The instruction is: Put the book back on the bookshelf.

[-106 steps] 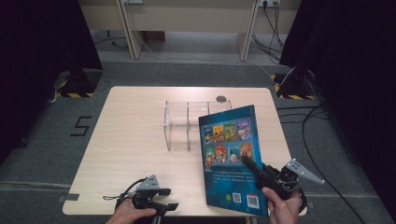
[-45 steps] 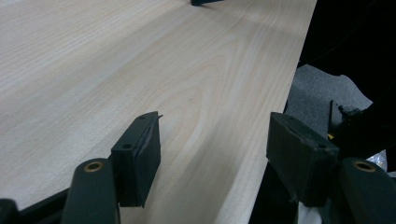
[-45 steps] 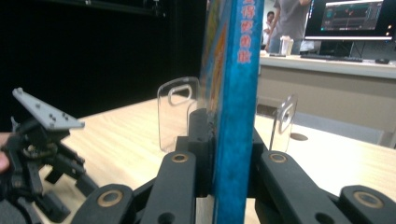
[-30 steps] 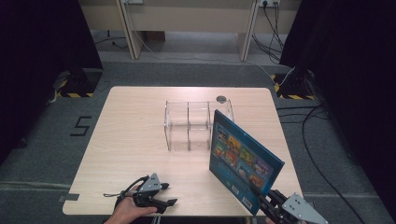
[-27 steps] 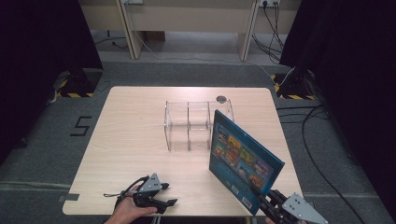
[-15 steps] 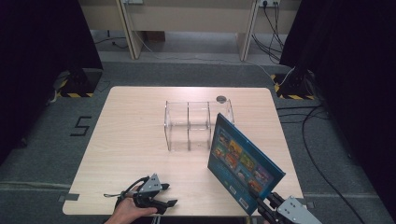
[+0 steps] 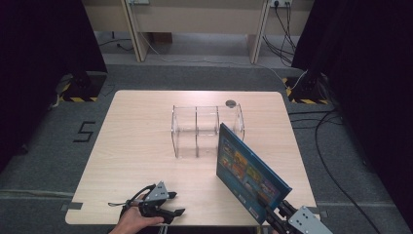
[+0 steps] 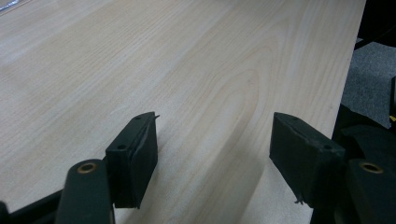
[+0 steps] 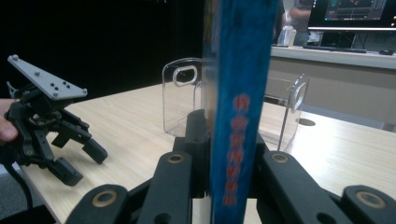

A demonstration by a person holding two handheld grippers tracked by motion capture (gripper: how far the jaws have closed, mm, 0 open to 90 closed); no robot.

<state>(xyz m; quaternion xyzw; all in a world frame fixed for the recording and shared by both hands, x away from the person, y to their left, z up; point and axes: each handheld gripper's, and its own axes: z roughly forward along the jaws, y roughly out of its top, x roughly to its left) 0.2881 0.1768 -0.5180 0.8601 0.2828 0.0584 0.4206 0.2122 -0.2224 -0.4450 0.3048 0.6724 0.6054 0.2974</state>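
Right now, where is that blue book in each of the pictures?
High view: the blue book stands tilted at lower right, just in front of the clear plastic rack, its bottom corner in the right claw.
Left gripper view: the book is not in it, just bare table.
Right gripper view: the book's spine rises up the middle, clamped between the jaws.
Shared landmark: the clear rack, behind the book in the high and right gripper views.

Pale wooden table (image 7: 136,146): clear acrylic divider rack (image 7: 197,129) near centre, small dark round inset (image 7: 230,103) (far edge).
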